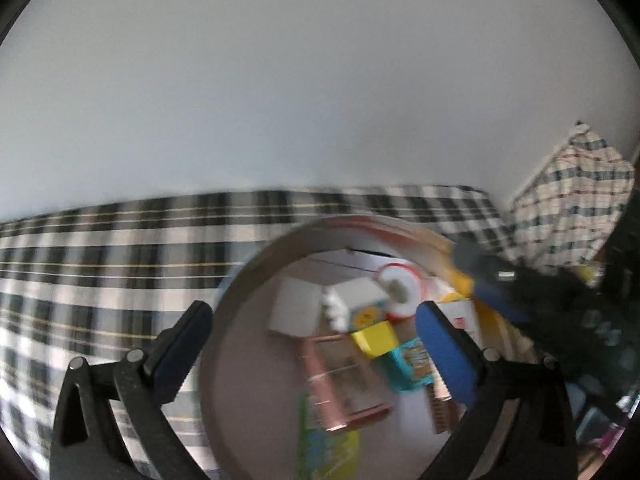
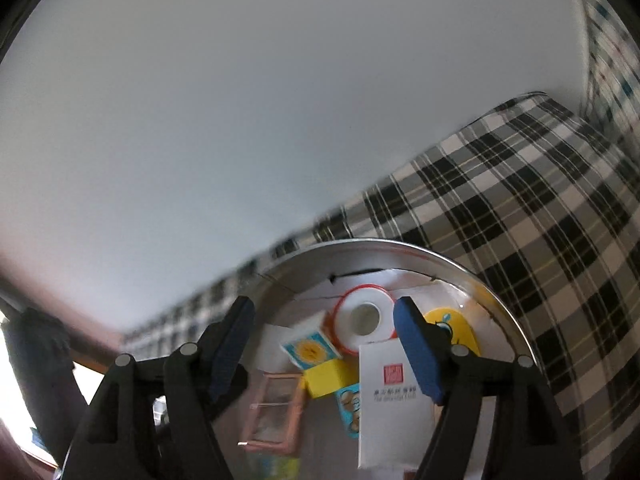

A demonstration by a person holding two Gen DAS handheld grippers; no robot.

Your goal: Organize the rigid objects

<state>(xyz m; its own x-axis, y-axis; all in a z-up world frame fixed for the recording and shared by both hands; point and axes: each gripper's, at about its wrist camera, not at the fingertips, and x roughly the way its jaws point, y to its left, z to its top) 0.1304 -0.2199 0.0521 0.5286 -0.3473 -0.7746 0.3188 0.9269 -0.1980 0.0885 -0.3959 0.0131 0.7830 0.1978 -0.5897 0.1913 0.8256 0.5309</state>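
A round metal tin (image 1: 256,264) (image 2: 472,276) lies on a plaid cloth and holds several small things: a red-rimmed tape roll (image 1: 400,288) (image 2: 364,318), a yellow block (image 1: 374,338) (image 2: 330,376), a pink frame (image 1: 340,380) (image 2: 276,412), a sun-print box (image 2: 310,350) and a white card (image 2: 394,400). My left gripper (image 1: 316,344) is open above the tin, its fingers astride the contents. My right gripper (image 2: 326,344) is open above the tin too, holding nothing. The right gripper's blue fingers (image 1: 496,300) show at the tin's right rim in the left wrist view.
The black-and-white plaid cloth (image 1: 100,248) (image 2: 520,200) covers the surface up to a pale wall. A second checked cloth (image 1: 572,196) hangs at the right. A dark post (image 2: 36,364) stands at the left edge.
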